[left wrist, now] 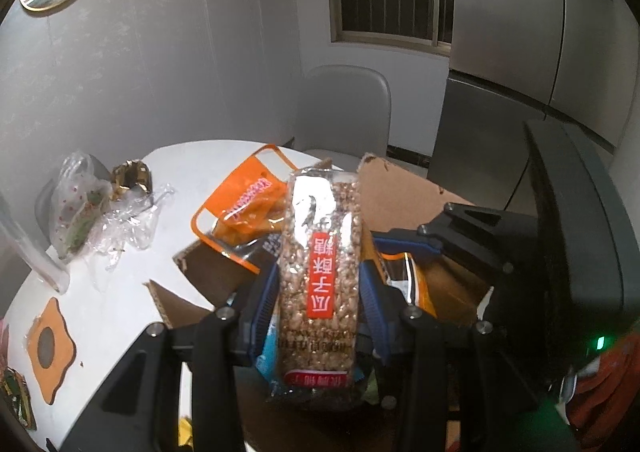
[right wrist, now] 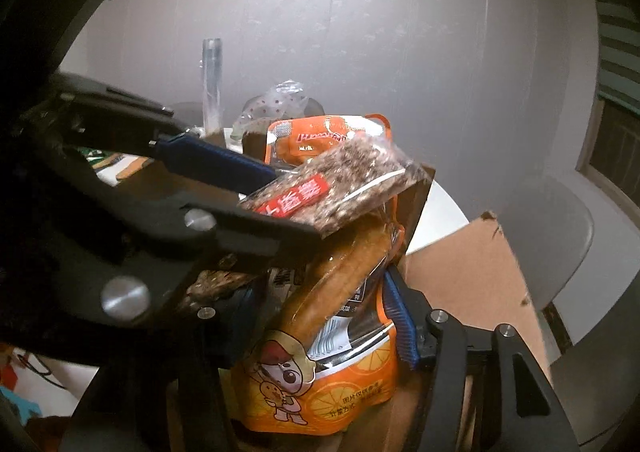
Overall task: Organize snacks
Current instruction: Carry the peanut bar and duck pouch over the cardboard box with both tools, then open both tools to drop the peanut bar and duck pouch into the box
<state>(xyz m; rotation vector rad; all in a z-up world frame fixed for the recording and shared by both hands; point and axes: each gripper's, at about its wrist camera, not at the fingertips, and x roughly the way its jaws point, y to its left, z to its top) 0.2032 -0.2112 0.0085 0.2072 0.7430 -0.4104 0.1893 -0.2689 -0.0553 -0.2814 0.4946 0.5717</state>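
1. The left gripper [left wrist: 320,292] was clamped on a clear-wrapped bar of brown puffed-grain brittle with a red label [left wrist: 320,276], its blue ribbed pads pressing both long sides.
2. That bar stood above the open brown cardboard box [left wrist: 404,192], which served as the landmark.
3. The right gripper [right wrist: 320,316] straddled an orange plastic bag of bread sticks with a cartoon figure [right wrist: 320,384] that stood inside the box; whether its pads pressed the bag could not be told.
4. A second orange snack pack [left wrist: 244,208] leaned against the box's far flap.
5. Crumpled clear plastic bags [left wrist: 100,220] lay on the white round table [left wrist: 120,324], well left of the box.
6. A grey chair [left wrist: 348,108] stood beyond the box.
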